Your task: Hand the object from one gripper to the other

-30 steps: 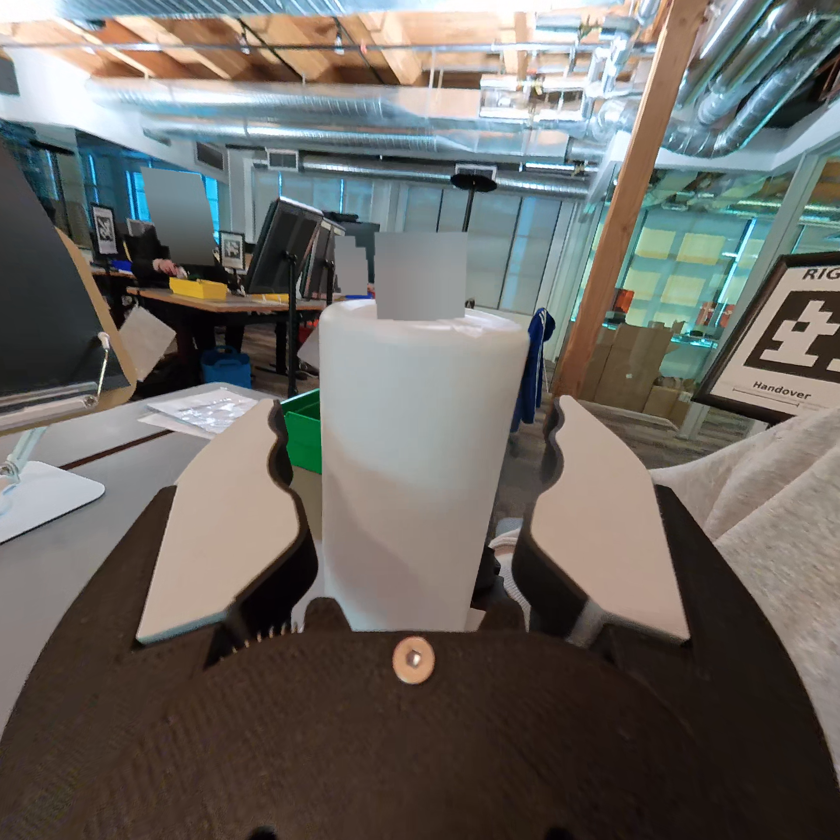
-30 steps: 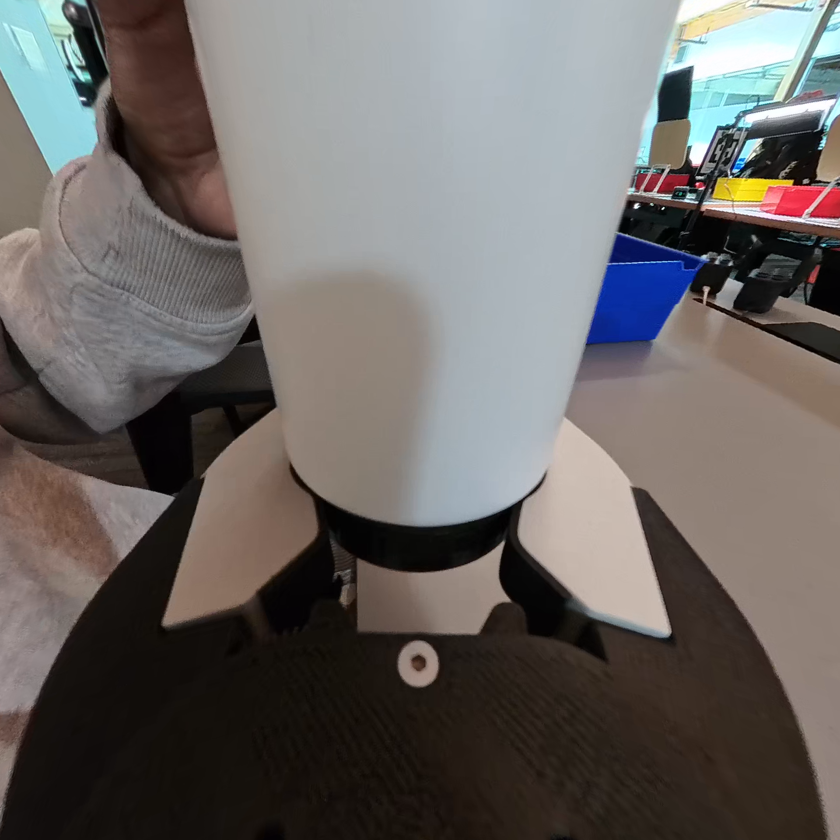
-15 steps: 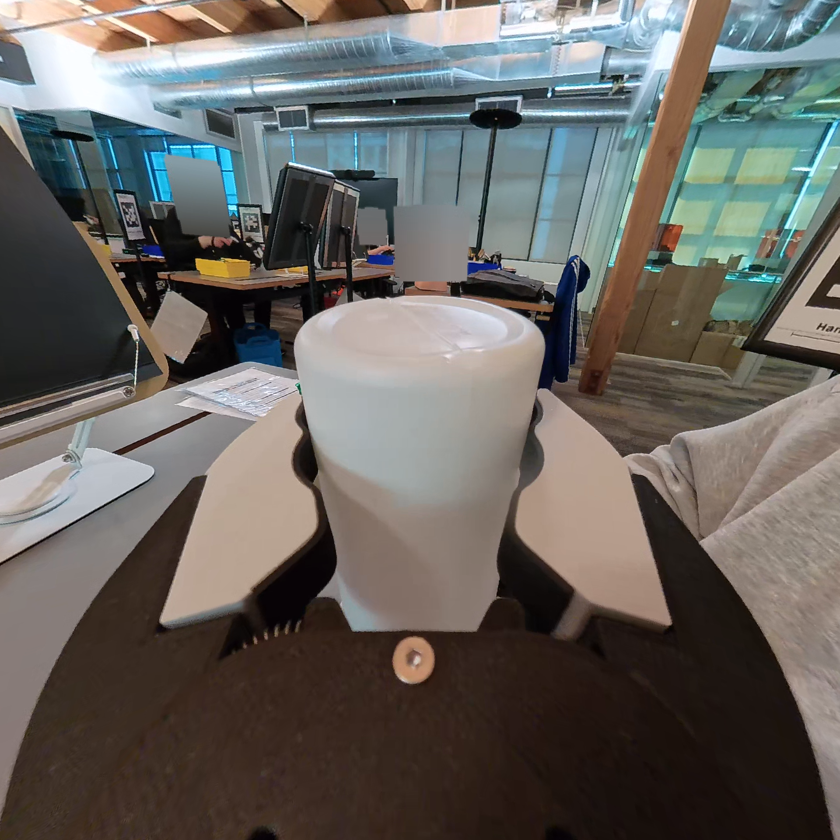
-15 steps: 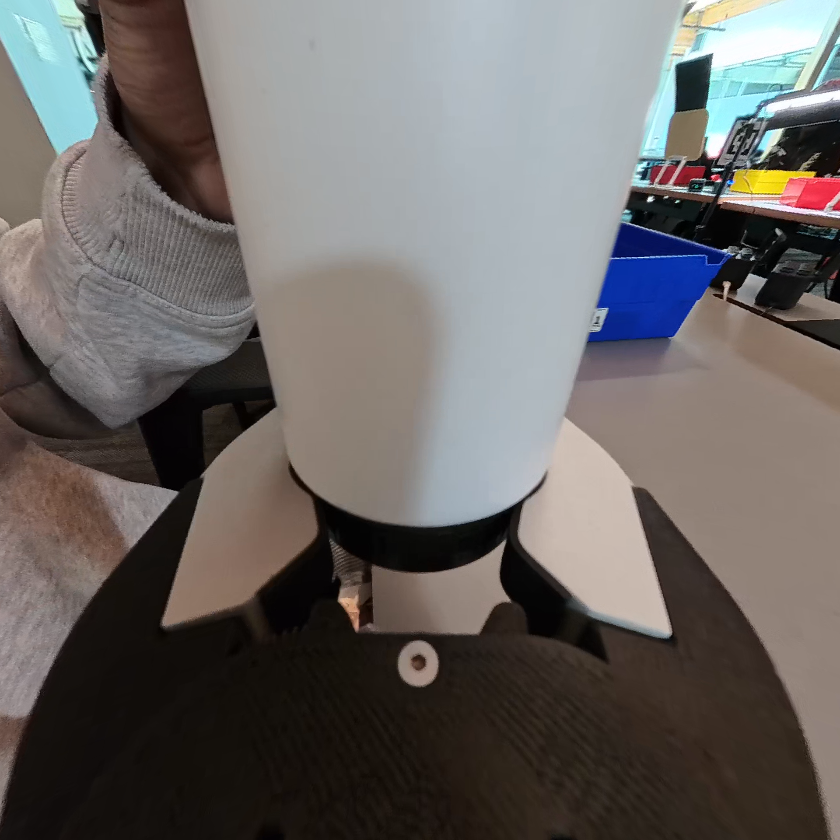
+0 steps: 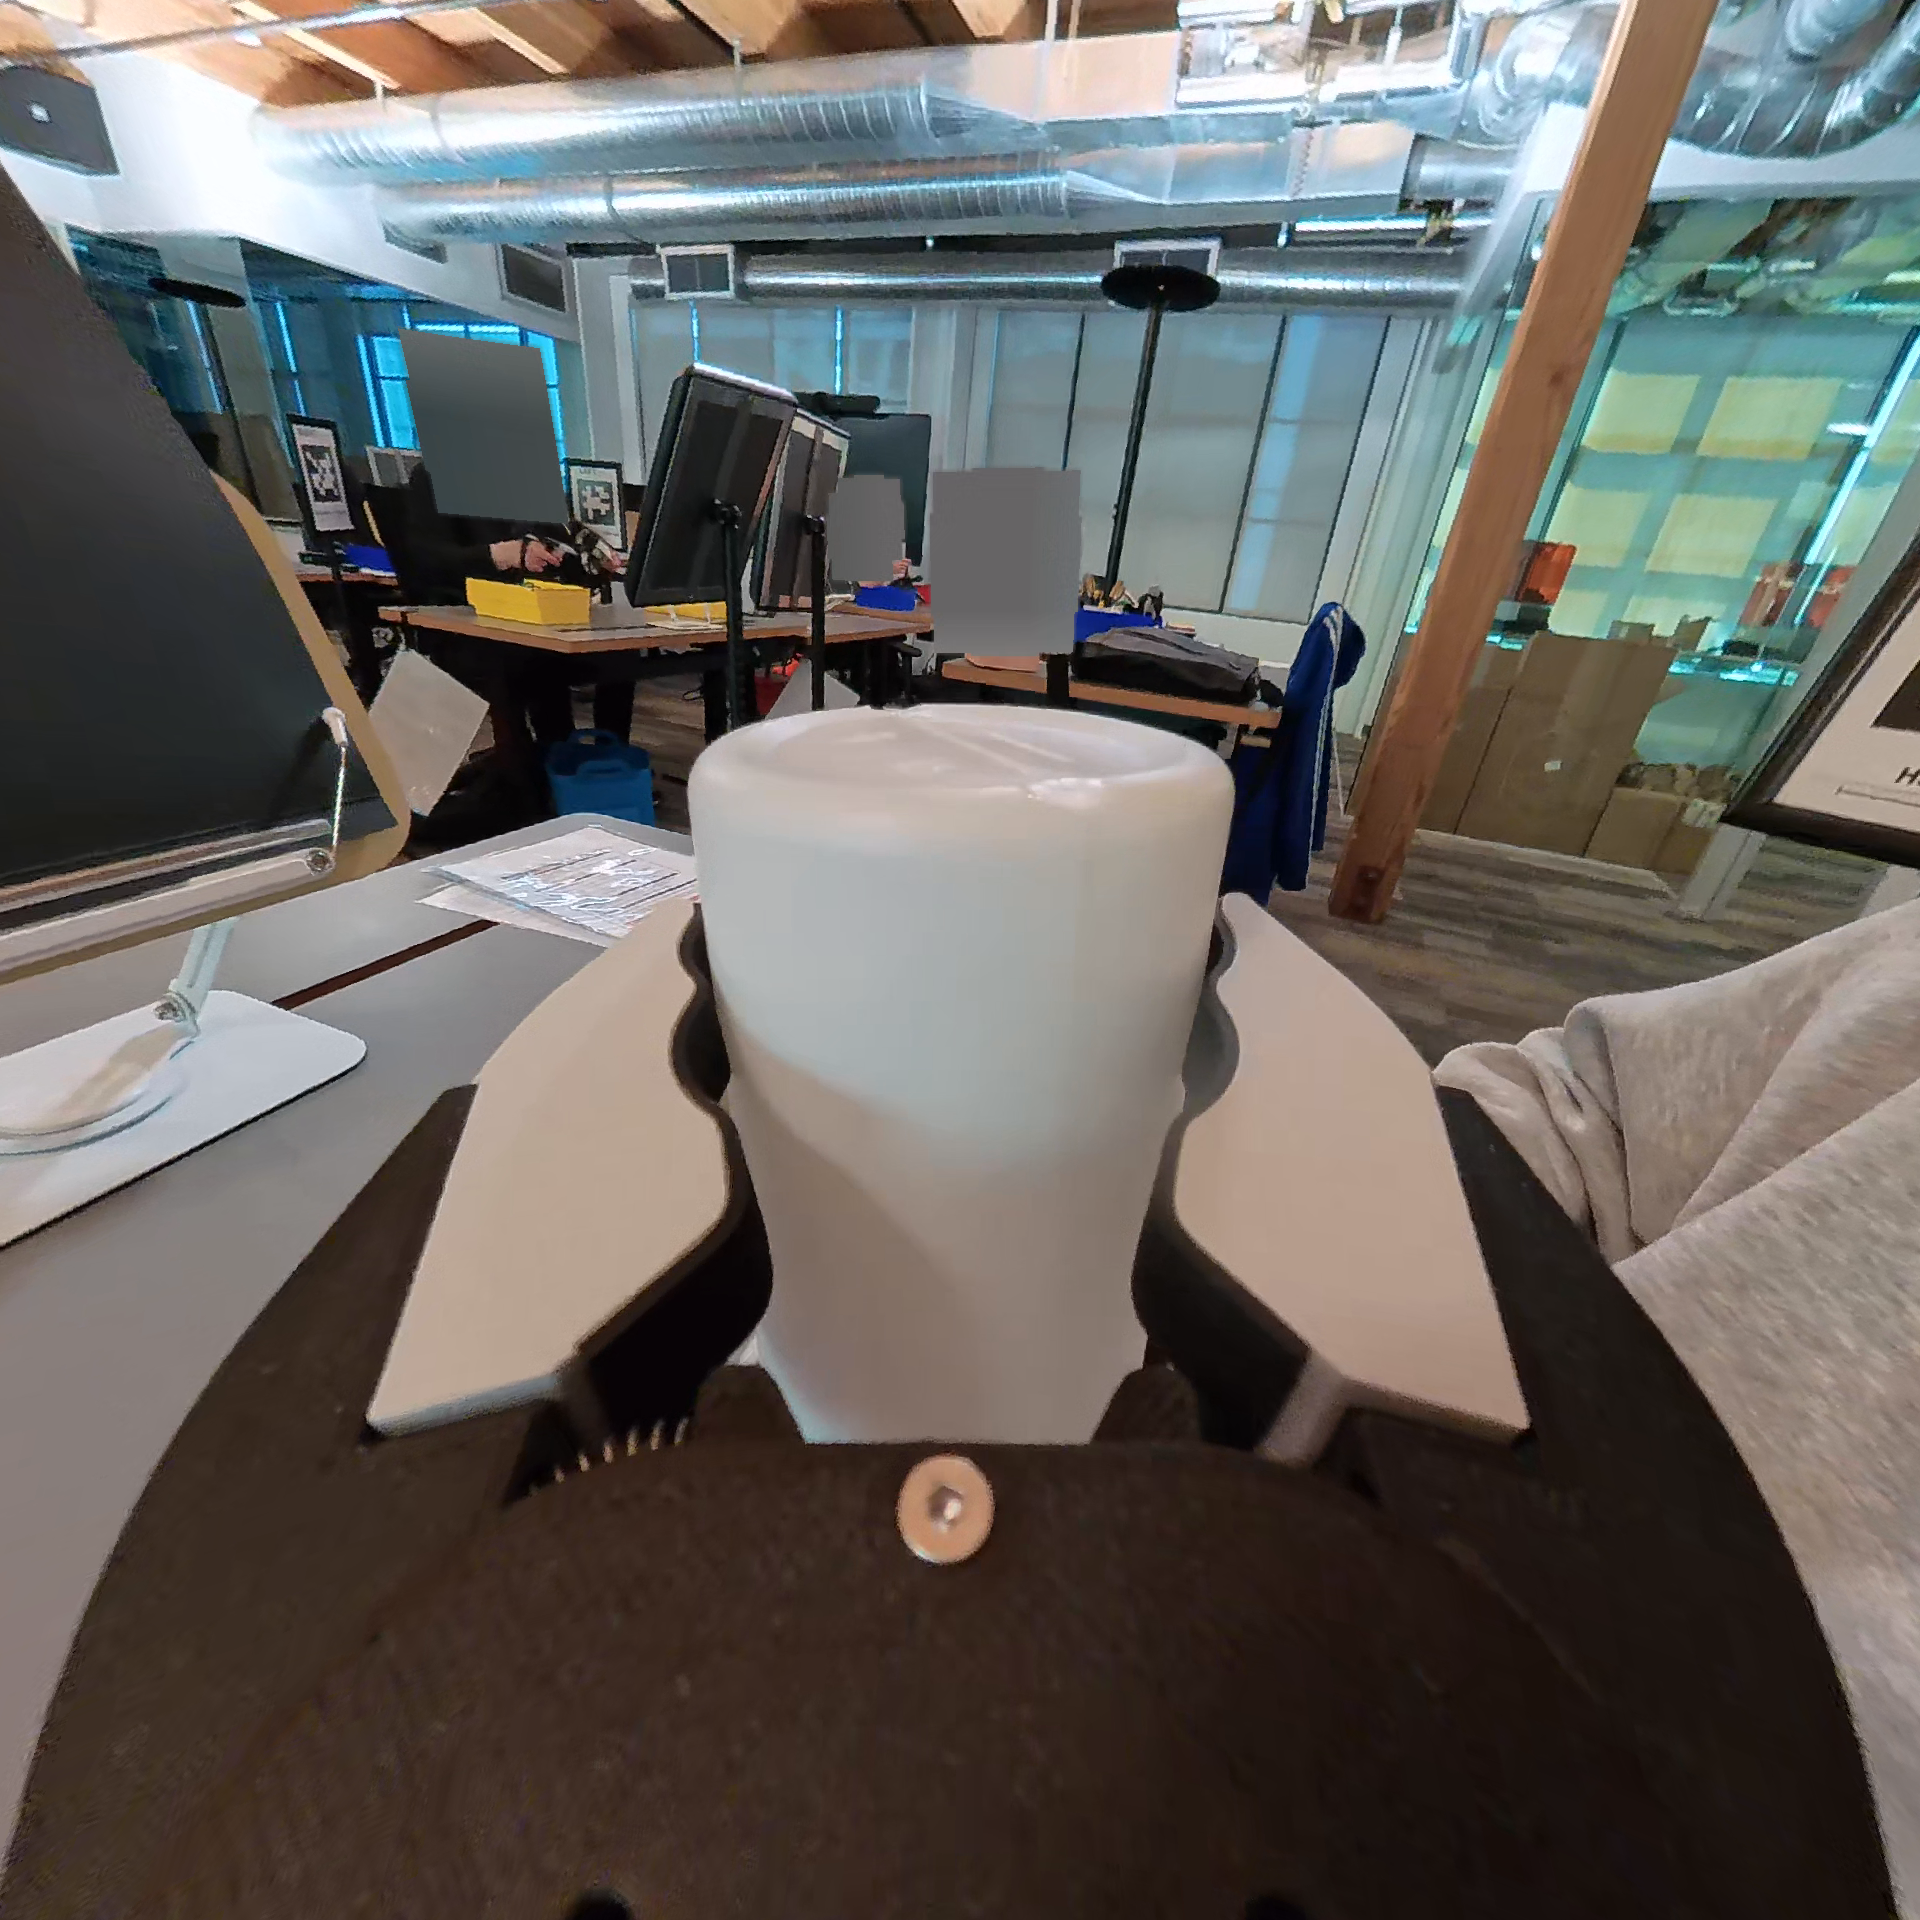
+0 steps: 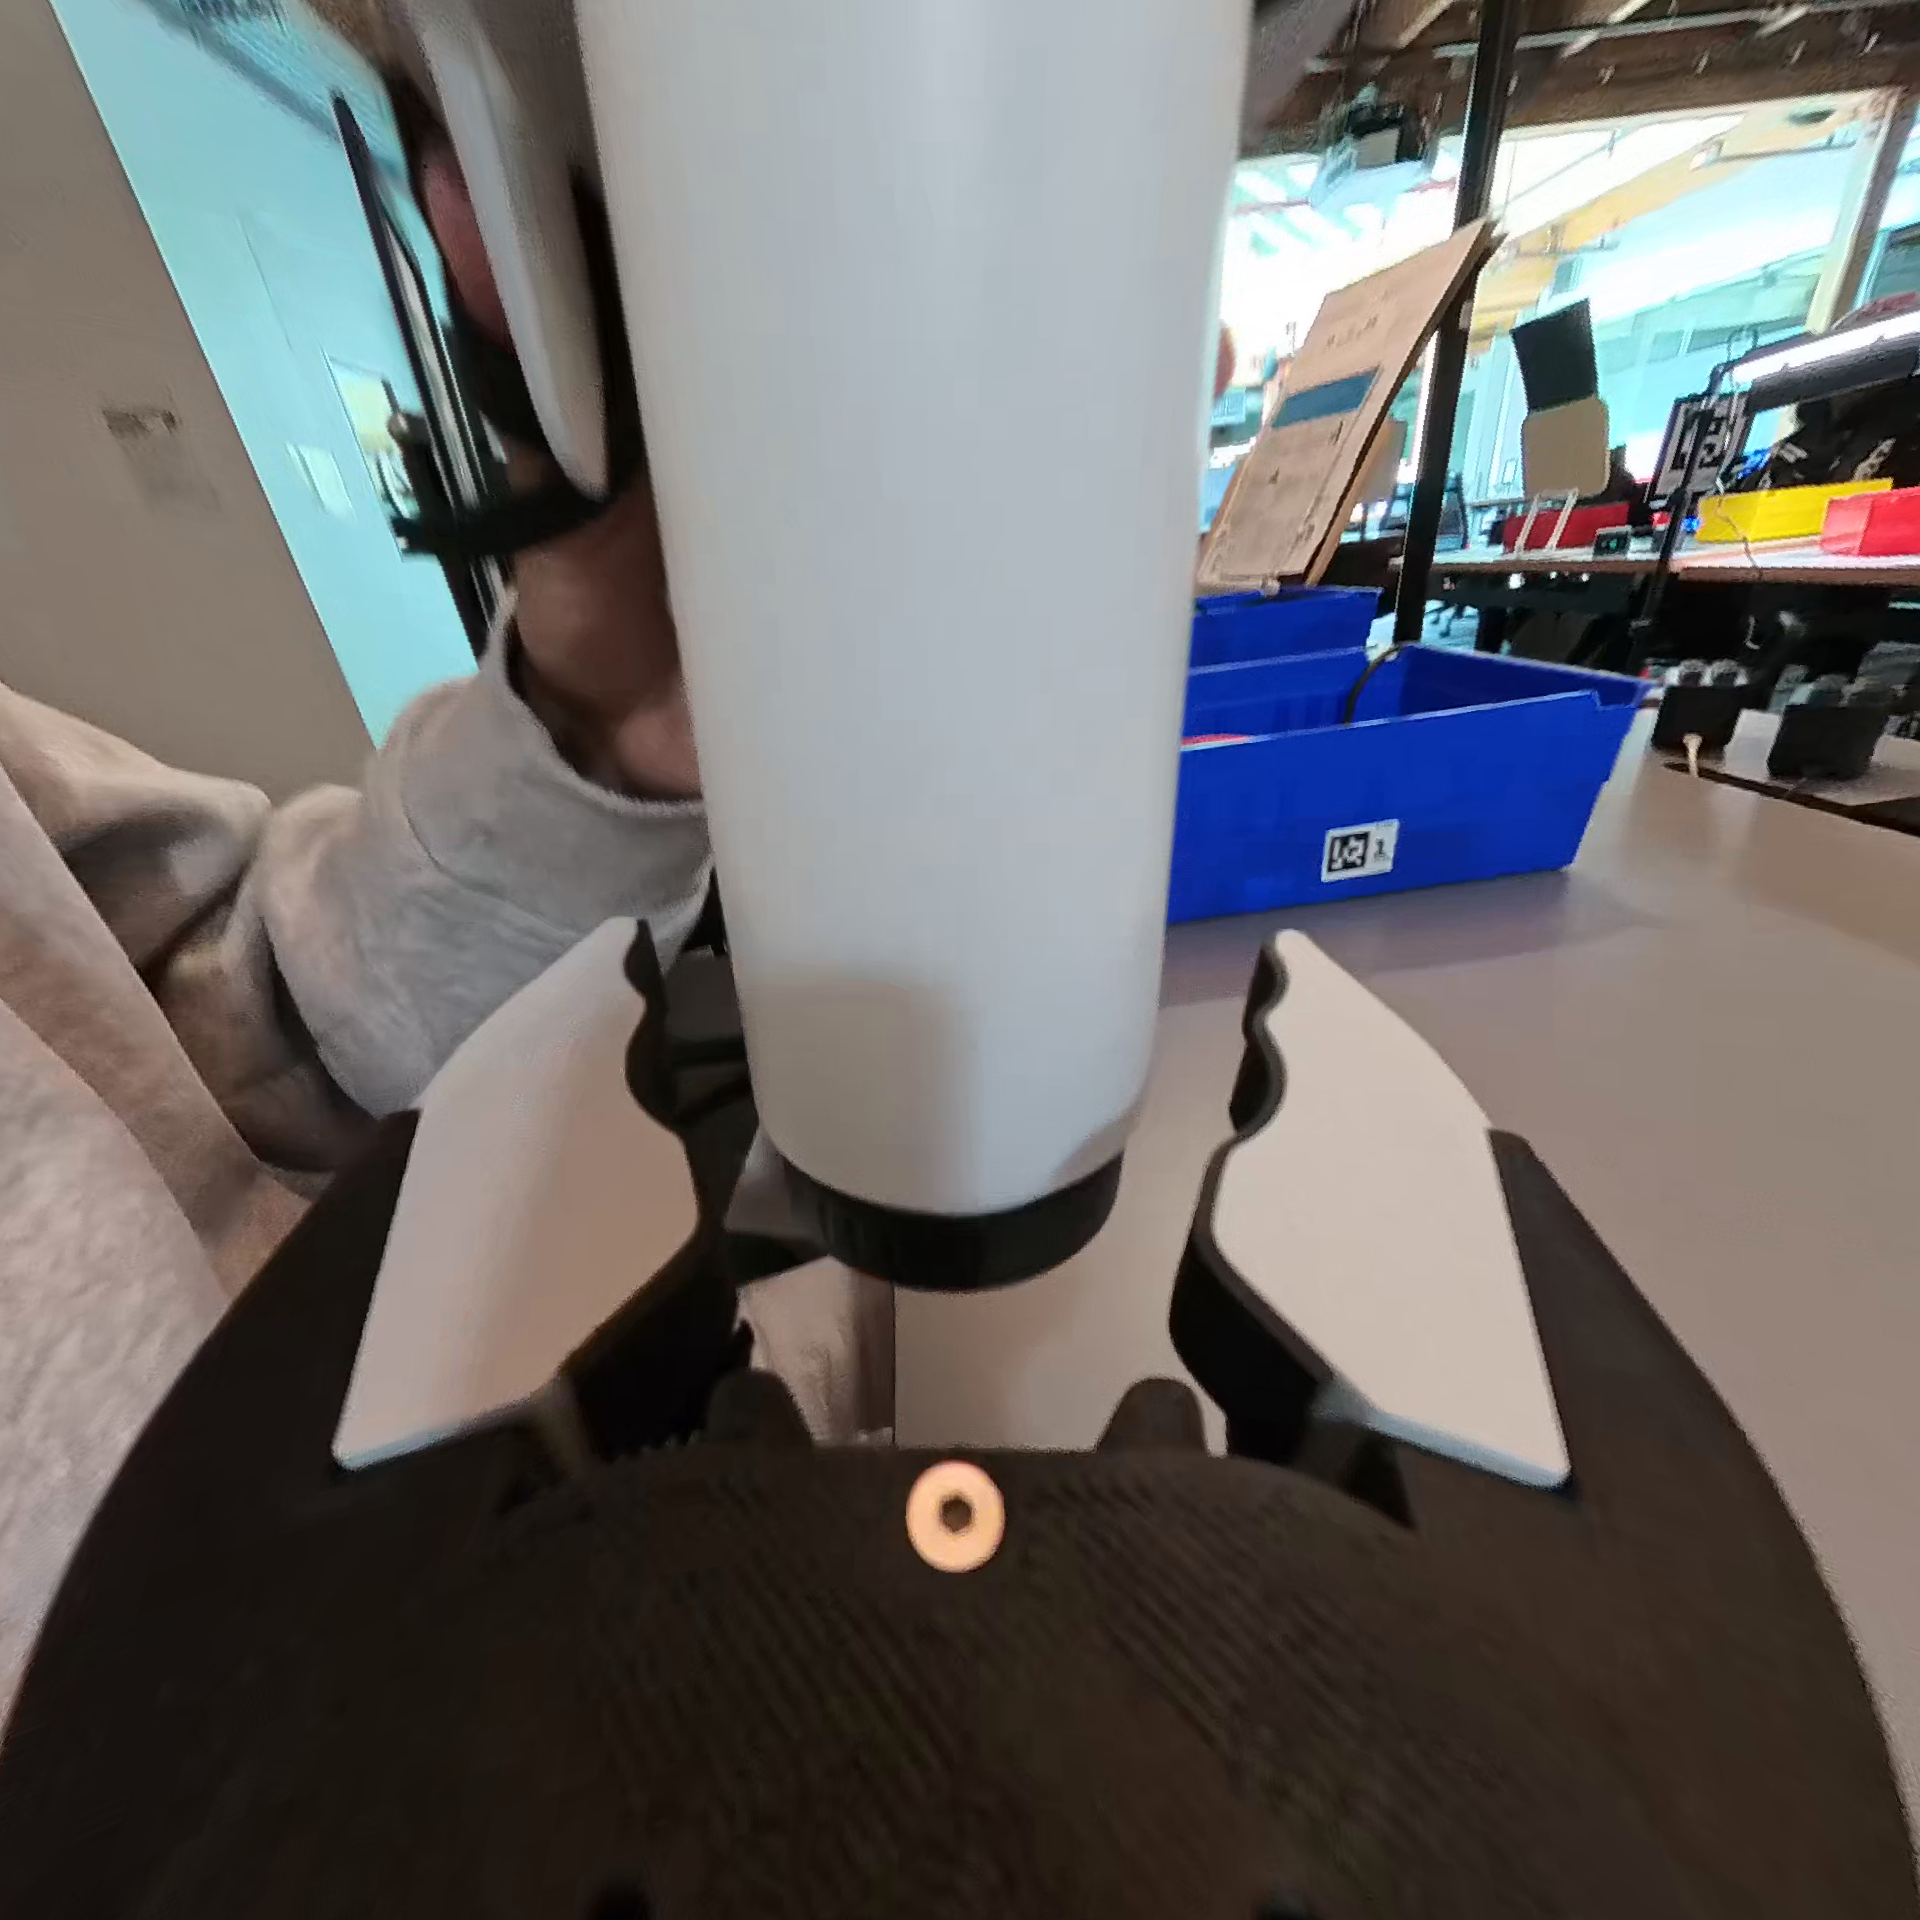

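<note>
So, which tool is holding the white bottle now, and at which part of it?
The left tool is shut on the white bottle, near its closed white end. The right tool is open around the black-capped end and does not grip it.

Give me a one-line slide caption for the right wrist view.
Right gripper open around the white bottle, whose black cap points at the camera; blue bin behind.

Open-plan lab: desks (image 5: 665,623), monitors (image 5: 717,499), parts bins (image 6: 1392,769).

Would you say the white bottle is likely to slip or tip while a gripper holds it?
Probably slippery: the white bottle looks smooth and glossy. It seems rigid, keeping its shape where the left gripper clamps it. Being tall and narrow, it may tip if set down carelessly.
</note>
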### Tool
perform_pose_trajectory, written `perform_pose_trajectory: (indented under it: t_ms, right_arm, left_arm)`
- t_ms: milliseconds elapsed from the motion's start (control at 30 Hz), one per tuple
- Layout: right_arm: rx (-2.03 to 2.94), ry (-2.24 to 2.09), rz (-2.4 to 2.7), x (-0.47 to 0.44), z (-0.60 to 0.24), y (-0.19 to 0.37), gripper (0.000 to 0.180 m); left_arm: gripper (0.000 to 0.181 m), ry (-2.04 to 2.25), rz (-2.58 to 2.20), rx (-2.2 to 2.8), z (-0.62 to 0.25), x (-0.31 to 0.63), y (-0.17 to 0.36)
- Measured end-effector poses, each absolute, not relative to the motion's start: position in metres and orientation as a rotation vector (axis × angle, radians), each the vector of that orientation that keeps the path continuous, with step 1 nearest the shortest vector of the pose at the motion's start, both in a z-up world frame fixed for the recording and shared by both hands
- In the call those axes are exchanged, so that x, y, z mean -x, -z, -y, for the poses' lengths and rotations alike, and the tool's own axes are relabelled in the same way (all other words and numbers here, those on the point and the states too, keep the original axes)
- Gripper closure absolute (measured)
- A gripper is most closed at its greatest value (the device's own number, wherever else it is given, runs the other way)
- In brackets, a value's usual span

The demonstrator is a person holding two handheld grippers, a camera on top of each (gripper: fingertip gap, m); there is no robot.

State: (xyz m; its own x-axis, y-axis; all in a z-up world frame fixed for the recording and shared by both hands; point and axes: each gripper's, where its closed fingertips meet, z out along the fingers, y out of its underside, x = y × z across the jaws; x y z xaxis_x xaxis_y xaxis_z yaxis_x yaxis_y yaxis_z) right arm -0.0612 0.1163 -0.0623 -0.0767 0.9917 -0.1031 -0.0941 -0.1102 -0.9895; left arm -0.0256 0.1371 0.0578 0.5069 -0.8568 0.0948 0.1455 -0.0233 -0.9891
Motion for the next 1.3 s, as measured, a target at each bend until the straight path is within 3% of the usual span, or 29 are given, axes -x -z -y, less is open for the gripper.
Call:
perform_pose_trajectory:
  t_ms: [333,600,700,1000,1300]
  right_arm:
    - [1.19,-1.38,1.147,0.056,-0.119,0.06,0.094]
    - [1.202,-1.335,1.181,0.056,-0.12,0.062,0.095]
    - [1.184,-1.334,1.159,0.053,-0.122,0.056,0.095]
    - [1.168,-1.385,1.033,0.035,-0.144,0.038,0.095]
    - [1.16,-1.355,0.993,0.019,-0.164,0.032,0.095]
  left_arm:
    - [0.092,0.987,-0.67,1.374,-0.146,0.012,-0.032]
    - [0.092,1.001,-0.695,1.346,-0.143,0.009,-0.032]
    - [0.071,0.996,-0.694,1.357,-0.144,0.008,-0.031]
    - [0.051,0.989,-0.764,1.381,-0.148,0.003,-0.01]
    - [0.068,1.283,-0.776,1.522,-0.16,0.005,0.072]
